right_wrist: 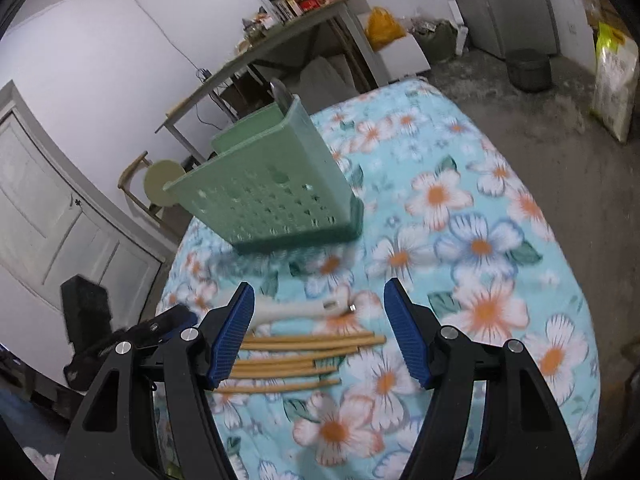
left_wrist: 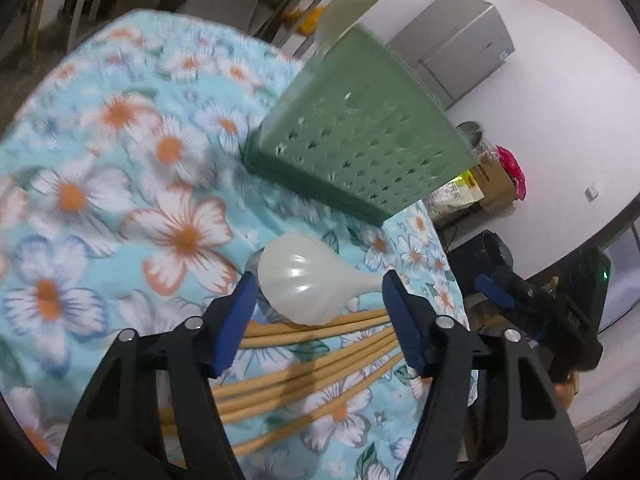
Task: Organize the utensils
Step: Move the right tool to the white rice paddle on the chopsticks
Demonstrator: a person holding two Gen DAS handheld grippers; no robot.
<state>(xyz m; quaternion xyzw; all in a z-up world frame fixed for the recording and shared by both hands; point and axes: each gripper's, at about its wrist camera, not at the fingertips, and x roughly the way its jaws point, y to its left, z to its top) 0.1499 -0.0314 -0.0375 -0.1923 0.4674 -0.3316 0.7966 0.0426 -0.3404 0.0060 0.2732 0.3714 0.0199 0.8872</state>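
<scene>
Two claws over a flowered cloth (right_wrist: pixel 480 208), both with jaws apart and gripping nothing: left claw (left_wrist: pixel 318 316) spread around a white spoon (left_wrist: pixel 304 280) and the tips of a bundle of wooden chopsticks (left_wrist: pixel 312 364), pads touching neither so far as can be told. Right claw (right_wrist: pixel 318 326) likewise spread, chopsticks (right_wrist: pixel 296 354) and the spoon's handle (right_wrist: pixel 304 308) lying between and just ahead of its blue pads (right_wrist: pixel 234 332). Beyond both, a green perforated utensil holder (right_wrist: pixel 276 188) standing upright, well apart from the loose utensils.

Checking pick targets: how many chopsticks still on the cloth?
About 7 chopsticks, in one loose bundle on the flowered cloth, just in front of the white spoon and the green holder. Overlap and the gripper fingers may hide another.
</scene>
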